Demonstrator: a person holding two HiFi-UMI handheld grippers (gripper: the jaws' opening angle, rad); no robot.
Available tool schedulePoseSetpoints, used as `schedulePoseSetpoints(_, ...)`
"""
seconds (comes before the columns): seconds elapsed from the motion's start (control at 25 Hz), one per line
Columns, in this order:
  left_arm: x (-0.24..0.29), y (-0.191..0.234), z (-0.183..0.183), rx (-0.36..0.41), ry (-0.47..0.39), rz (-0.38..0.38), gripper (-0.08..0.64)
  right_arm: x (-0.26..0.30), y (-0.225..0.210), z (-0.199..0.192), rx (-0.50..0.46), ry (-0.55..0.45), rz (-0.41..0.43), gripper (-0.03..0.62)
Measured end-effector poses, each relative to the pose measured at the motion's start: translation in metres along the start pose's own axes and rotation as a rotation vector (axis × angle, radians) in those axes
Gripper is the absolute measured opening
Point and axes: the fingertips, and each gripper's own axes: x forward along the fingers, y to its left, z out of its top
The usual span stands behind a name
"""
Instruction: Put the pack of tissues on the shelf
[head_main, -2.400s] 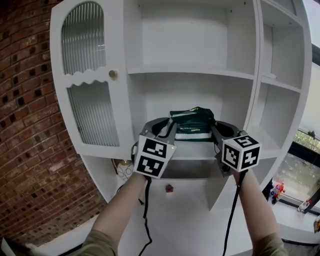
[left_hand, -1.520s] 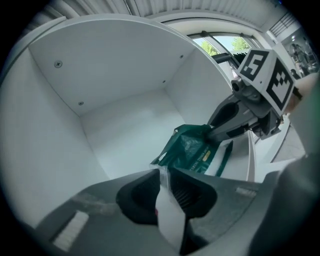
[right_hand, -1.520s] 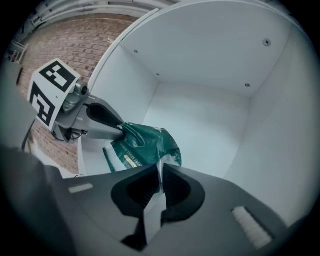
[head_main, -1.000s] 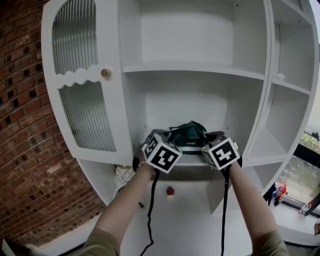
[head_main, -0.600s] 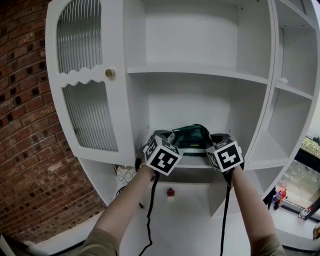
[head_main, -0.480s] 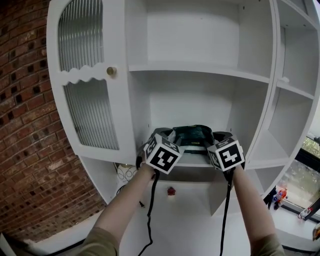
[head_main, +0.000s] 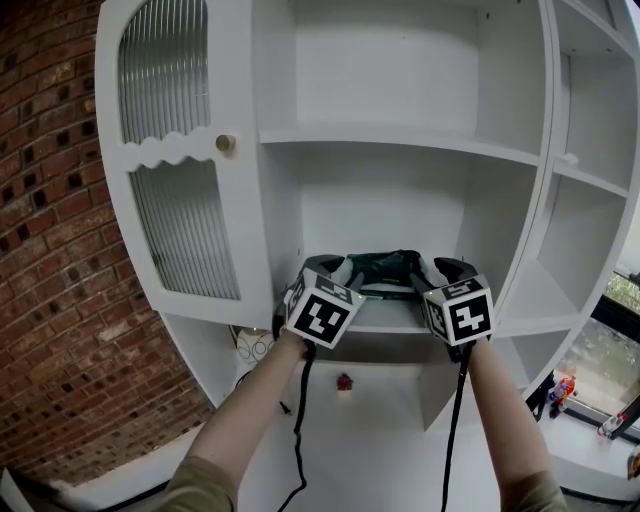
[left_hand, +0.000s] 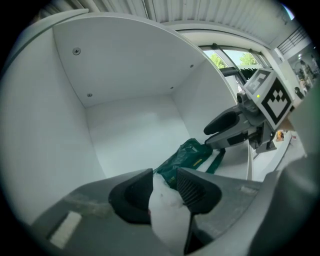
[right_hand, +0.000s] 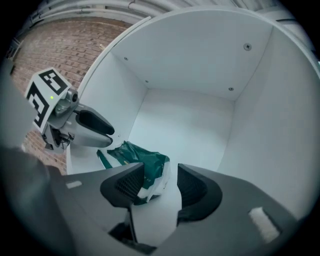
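Note:
The pack of tissues (head_main: 385, 268), dark green with white wrapper ends, lies on the middle shelf (head_main: 395, 322) of the white cabinet. My left gripper (head_main: 330, 268) is at its left end and my right gripper (head_main: 445, 268) at its right end. In the left gripper view the pack's white end (left_hand: 165, 200) lies loose in the gap of the left gripper (left_hand: 162, 192), whose jaws have just been opening. In the right gripper view the pack (right_hand: 145, 162) lies by the left pad of the right gripper (right_hand: 157, 187), with a gap to the other pad; those jaws have also just been opening.
A ribbed-glass cabinet door (head_main: 185, 230) with a brass knob (head_main: 226, 143) stands open at the left, next to a brick wall (head_main: 60, 260). An upper shelf board (head_main: 400, 135) runs above. Side shelves (head_main: 575, 170) are at the right. A small red thing (head_main: 344, 381) sits below.
The pack went from held up in front of the shelf to lying flat on it. Both grippers rolled a little and their jaws spread apart at the pack's ends.

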Motion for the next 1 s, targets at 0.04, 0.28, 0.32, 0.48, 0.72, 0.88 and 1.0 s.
schedulePoseSetpoints(0.04,-0.001,0.0,-0.001,-0.002,-0.001,-0.001,0.16,-0.002,0.0,0.002,0.009,-0.015,-0.006,0.213)
schedulePoseSetpoints(0.28,-0.017,-0.006,0.006,-0.024,-0.054,-0.001,0.16,-0.022,0.009,0.005,0.083,-0.122,-0.002,0.213)
schedulePoseSetpoints(0.32,-0.021,-0.008,0.009,-0.037,-0.078,-0.003,0.16,-0.028,0.01,0.006,0.097,-0.144,-0.011,0.213)
schedulePoseSetpoints(0.48,-0.042,-0.014,0.015,-0.096,-0.161,-0.005,0.16,-0.054,0.02,0.006,0.133,-0.207,-0.03,0.262)
schedulePoseSetpoints(0.72,-0.076,-0.029,0.004,-0.146,-0.235,0.031,0.16,-0.085,0.038,-0.003,0.159,-0.295,-0.037,0.264)
schedulePoseSetpoints(0.88,-0.093,-0.042,-0.008,-0.171,-0.271,0.049,0.16,-0.099,0.049,-0.025,0.204,-0.312,-0.038,0.264)
schedulePoseSetpoints(1.0,-0.104,-0.045,-0.018,-0.117,-0.307,0.117,0.16,-0.109,0.057,-0.042,0.228,-0.318,-0.047,0.263)
